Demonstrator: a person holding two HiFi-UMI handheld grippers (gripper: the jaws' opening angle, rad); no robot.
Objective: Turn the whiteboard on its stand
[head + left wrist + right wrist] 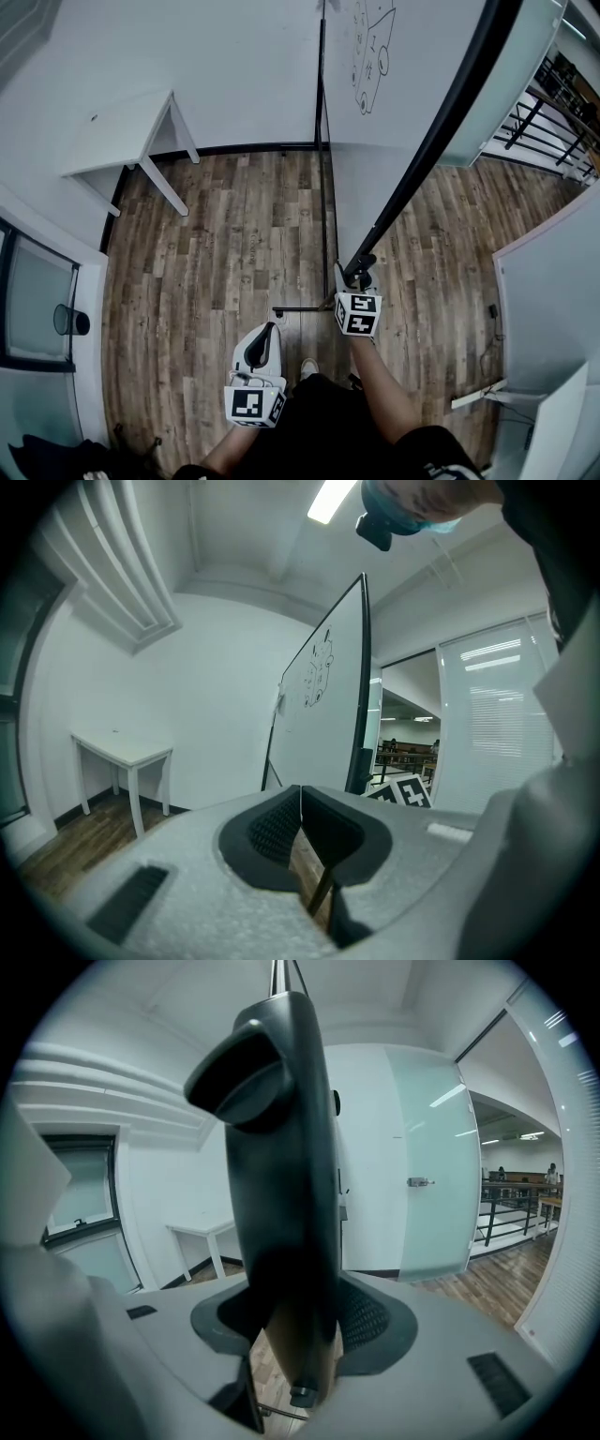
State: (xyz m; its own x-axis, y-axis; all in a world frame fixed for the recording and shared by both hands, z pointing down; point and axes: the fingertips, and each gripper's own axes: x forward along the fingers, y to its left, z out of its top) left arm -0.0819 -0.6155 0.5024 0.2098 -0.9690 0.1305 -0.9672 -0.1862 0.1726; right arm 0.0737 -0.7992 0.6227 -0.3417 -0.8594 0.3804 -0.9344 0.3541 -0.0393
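Whiteboard (398,122): large upright panel with a dark frame, on a thin black stand. It stands on the wood floor (225,244) directly ahead of the person, with a marker sketch (370,56) near its top.

Handling, as judged: rigid and broad, probably light for its size. The smooth frame is liable to slip. Best taken at the side frame, away from the pivot, and swung slowly lest the stand shift.

Right tongs (358,277): spread wide round the lower end of the near side frame, which stands between the pads. A strip of one pad shows bare, so no firm pinch is judged yet.

Left tongs (270,330): pressed together, nothing in them, short of the board.

Stand foot (302,308): dark bar lying on the floor.

Desk (122,141): small, white, against the wall, well apart.

Views: only the head view shows both tongs and the stand foot. Only the left gripper view shows the board at full height. Only the right gripper view shows the frame between the pads, and a frosted glass door (431,1176) beyond.
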